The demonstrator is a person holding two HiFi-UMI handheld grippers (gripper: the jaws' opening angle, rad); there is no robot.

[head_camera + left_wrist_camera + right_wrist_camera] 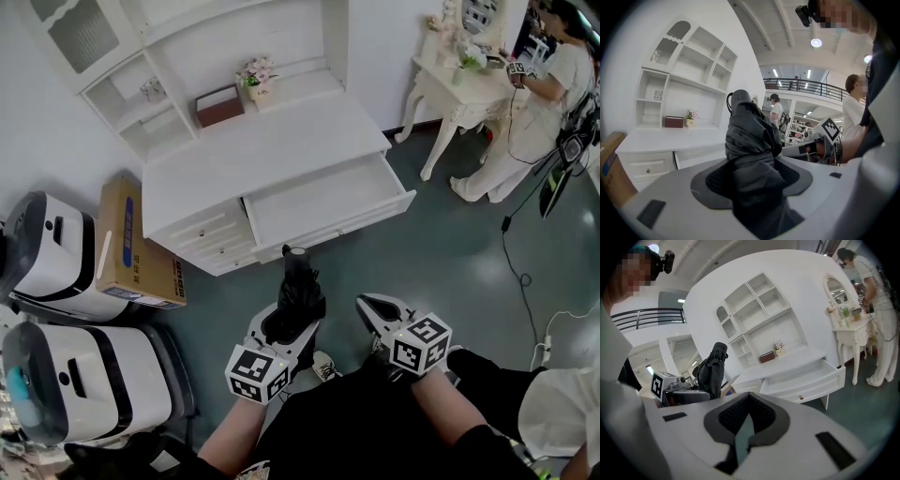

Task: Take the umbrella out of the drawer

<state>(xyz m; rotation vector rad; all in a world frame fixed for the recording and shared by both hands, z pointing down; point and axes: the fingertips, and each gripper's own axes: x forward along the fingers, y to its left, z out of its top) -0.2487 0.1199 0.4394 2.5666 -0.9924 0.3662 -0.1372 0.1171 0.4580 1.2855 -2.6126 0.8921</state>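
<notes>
Since the folded black umbrella (pixel 296 298) stands upright, clamped in the left tongs (pixel 289 317), it is clear of the open drawer (pixel 349 225) ahead of them; the taking-out looks done. The right tongs (pixel 373 309), just beside the left pair, are shut on nothing. What follows needs only a steady hold. The drawer's jutting front and the table (pixel 272 141) edge lie well ahead, bare floor between.

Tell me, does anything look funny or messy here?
Only the drawer: it hangs wide open and looks empty. The folded umbrella is out of it, clamped in the left gripper. Nothing looks spilled or broken.
</notes>
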